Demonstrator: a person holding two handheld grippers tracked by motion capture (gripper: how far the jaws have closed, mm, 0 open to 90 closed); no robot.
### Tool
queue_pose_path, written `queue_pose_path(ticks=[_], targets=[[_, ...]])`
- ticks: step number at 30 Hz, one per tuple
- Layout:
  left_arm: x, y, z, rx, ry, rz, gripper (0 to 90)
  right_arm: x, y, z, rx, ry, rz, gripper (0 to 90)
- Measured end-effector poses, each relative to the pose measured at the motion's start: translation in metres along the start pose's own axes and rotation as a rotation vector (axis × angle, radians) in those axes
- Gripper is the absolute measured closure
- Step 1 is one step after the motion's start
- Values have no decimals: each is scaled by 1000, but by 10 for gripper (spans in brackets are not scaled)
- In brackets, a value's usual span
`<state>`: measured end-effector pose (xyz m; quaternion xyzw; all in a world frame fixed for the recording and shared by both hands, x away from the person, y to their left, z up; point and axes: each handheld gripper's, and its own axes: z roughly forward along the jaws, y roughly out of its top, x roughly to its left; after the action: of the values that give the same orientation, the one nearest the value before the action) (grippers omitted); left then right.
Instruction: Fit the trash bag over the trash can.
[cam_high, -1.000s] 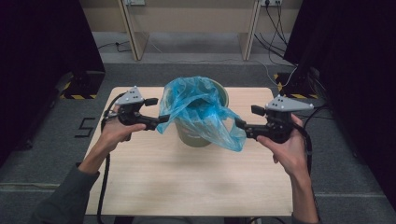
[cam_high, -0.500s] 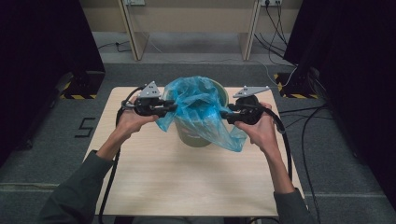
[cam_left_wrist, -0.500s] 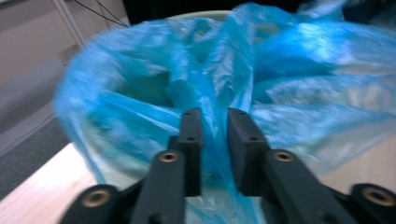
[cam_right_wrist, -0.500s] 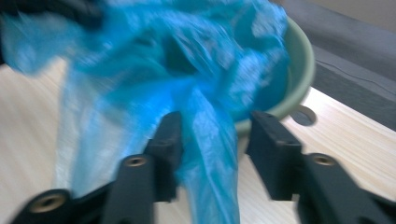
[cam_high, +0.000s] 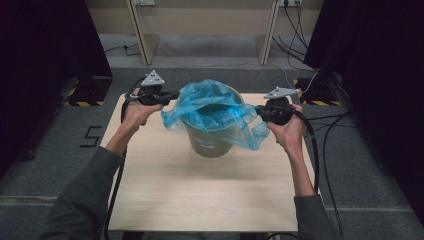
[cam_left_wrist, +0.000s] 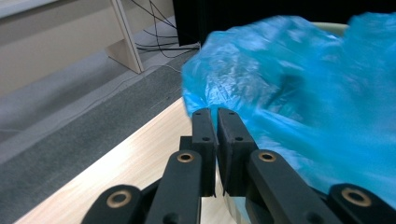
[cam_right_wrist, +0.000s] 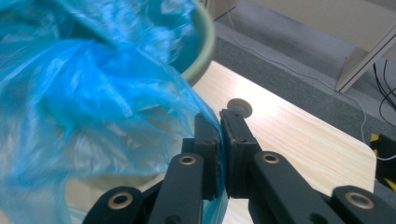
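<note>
Now a grey-green bucket (cam_high: 212, 142) stands near the middle of a pale wooden table (cam_high: 200, 200), toward its far half, and a blue plastic bag (cam_high: 215, 112) sits in its mouth, the film billowing up over the rim and spilling down the bucket's right side. The left gripper (cam_high: 175, 95), held in the person's left hand (cam_high: 136, 111), reaches in level from the left; its jaws have just been closing, and in the left gripper view they stand almost together with the blue film running between the pads at the bag's left edge (cam_left_wrist: 205, 100) (a thin fold, so the gap is barely a slit). The right gripper (cam_high: 257, 110), held in the right hand (cam_high: 286, 131), comes in from the opposite side; its jaws have just been closing too, and the right gripper view shows them pinched on the bag's right edge (cam_right_wrist: 205, 116), blue plastic wedged between the pads and hanging below them. Between the two grips the bag's mouth is drawn wide across the bucket, its rim (cam_right_wrist: 203, 51) showing as a pale curve behind the film. A small round disc (cam_right_wrist: 239, 108) lies on the tabletop just beyond the right gripper's tips. Cables trail back from both grippers along the person's forearms, over the table's edge.
</note>
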<state>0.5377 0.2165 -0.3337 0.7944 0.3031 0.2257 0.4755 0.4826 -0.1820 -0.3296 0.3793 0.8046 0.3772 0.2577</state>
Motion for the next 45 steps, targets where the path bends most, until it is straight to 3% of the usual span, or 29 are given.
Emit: queue_pose_path(ticks=[2,5,6,9,13,15,16,19,21,23,25,27,28,29,30,31,32,37,39,42,45], targets=[[4,-1,4,-1,-10,-19,852,-5,3,7,-11,-2,28,838],[3,-1,5,-13,-23,-40,813,-10,10,20,10,-19,15,832],[0,2,1,-35,-47,-60,783,-11,11,23,10,-22,10,832],[-8,8,-6,-46,-59,-51,681,-15,14,32,22,-27,-4,828],[-23,14,-17,-56,-119,-77,572,-20,15,37,18,-35,4,822],[-36,15,-22,-48,-143,-67,462,-26,17,41,18,-47,12,808],[-45,16,-24,-51,-177,-74,434,-27,17,42,10,-45,19,806],[-57,16,-23,-25,-209,-68,363,-29,17,46,-4,-32,36,798],[-72,15,-15,42,-225,-4,360,-29,17,50,-3,-33,40,782],[-74,14,-8,86,-201,59,484,-29,16,53,6,-41,33,757],[-69,13,-1,85,-197,76,679,-29,16,53,17,-51,29,710],[-65,15,1,66,-177,77,792,-30,17,50,10,-73,54,574],[-55,18,3,37,-111,75,820,-30,17,46,17,-91,64,510],[-55,18,3,37,-111,75,835,-30,17,46,17,-91,64,510],[-43,21,5,19,-92,41,843,-27,21,31,25,-134,77,420],[-43,21,5,19,-92,41,847,-24,23,20,0,-147,74,400],[-34,23,6,14,-72,22,849,-22,24,12,-21,-147,67,380],[-22,25,10,22,-57,-14,847,-6,28,-28,-94,-102,62,351],[-21,26,11,25,-58,-18,846,3,29,-39,-121,-46,45,356],[-18,25,17,50,-50,-14,843,5,28,-40,-85,15,43,375],[-14,23,18,51,-44,-27,844,1,24,-35,-42,-9,50,375]])
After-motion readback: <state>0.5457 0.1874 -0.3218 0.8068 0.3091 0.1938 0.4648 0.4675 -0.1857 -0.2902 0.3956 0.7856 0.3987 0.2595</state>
